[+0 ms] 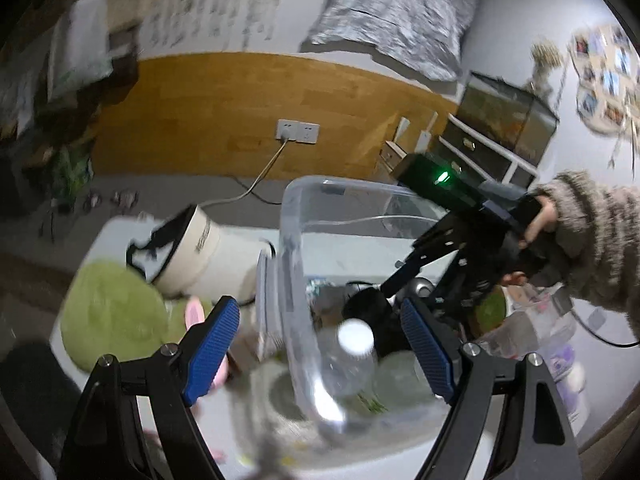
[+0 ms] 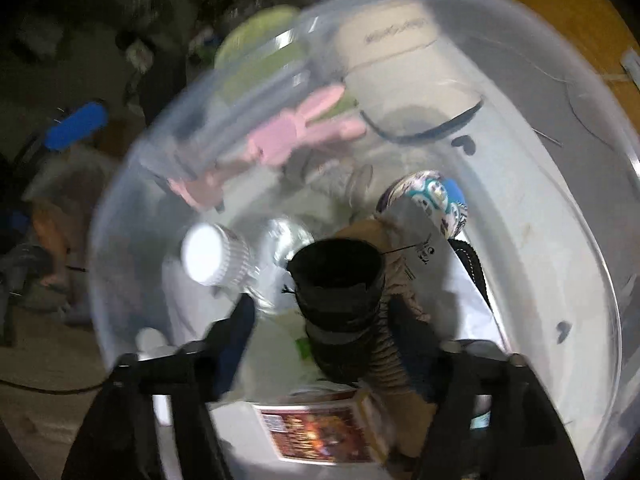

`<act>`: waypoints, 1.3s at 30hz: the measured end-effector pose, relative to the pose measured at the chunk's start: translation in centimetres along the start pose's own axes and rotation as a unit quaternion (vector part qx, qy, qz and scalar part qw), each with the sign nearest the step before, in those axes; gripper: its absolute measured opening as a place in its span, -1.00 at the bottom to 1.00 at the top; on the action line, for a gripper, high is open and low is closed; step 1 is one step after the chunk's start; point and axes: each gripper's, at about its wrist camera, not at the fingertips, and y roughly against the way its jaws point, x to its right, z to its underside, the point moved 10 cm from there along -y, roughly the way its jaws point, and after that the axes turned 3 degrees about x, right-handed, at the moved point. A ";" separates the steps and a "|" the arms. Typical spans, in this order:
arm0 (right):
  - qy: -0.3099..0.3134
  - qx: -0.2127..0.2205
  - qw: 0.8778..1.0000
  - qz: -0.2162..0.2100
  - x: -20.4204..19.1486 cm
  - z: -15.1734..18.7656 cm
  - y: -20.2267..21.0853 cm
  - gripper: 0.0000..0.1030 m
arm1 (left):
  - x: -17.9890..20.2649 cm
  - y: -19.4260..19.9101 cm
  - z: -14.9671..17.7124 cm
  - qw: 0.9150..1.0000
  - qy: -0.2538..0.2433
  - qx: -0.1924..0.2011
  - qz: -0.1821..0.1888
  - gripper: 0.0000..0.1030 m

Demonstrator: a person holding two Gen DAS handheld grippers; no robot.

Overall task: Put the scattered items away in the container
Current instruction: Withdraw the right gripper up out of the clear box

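Note:
A clear plastic container (image 1: 291,216) stands on the white table. My left gripper (image 1: 320,354) is open, its blue pads (image 1: 212,350) straddling the container's near wall above a white-capped plastic bottle (image 1: 355,338). My right gripper (image 1: 416,292), held by a hand in a knitted sleeve, points down into the container. In the right wrist view my right gripper (image 2: 326,344) stands open around a black cylinder (image 2: 340,292); the pads do not press on it. The bottle (image 2: 208,254), a patterned can (image 2: 432,200) and a printed box (image 2: 320,432) lie inside. A pink bunny toy (image 2: 280,136) lies outside, seen through the wall.
Left of the container on the table (image 1: 120,232) are a green round cushion (image 1: 112,320) and a cream cylindrical bag (image 1: 200,252) with a black strap. A cable runs from a wall socket (image 1: 298,131). A fish tank (image 1: 504,116) stands on a cabinet at the back right.

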 end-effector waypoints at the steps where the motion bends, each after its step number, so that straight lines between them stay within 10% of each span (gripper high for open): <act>1: -0.017 0.016 1.000 -0.004 0.3 -0.1 0.9 0.41 | 0.3 -0.5 -0.6 1.000 -0.018 0.001 -0.004 0.62; 5: -0.084 0.081 0.993 -0.006 1.8 -0.8 4.1 0.27 | 1.3 -1.9 -2.1 0.998 -0.060 0.005 -0.012 0.62; 7: -0.103 0.092 0.990 -0.014 1.9 -1.1 4.7 -0.60 | 1.3 -2.3 -2.3 0.998 -0.056 0.005 -0.008 0.62; 8: -0.111 0.094 0.989 -0.019 1.9 -1.2 4.8 -0.66 | 1.3 -2.4 -2.4 0.999 -0.052 0.005 -0.005 0.62; 30: -0.101 0.052 0.993 0.012 1.1 -2.2 0.7 -0.67 | 0.7 -1.7 -0.2 1.000 -0.017 -0.017 -0.012 0.62; 34: -0.107 0.103 0.988 0.038 1.3 -2.6 4.4 -0.66 | 0.8 -0.9 -0.5 1.000 -0.005 -0.010 -0.015 1.00; 36: -0.109 0.129 0.984 0.053 1.1 -2.4 6.9 -0.50 | 1.0 -0.5 -0.6 1.000 -0.002 -0.009 -0.013 1.00; 39: -0.107 0.168 0.976 0.084 0.3 -1.4 10.6 0.86 | 1.3 0.3 -0.8 1.000 0.000 -0.005 -0.020 1.00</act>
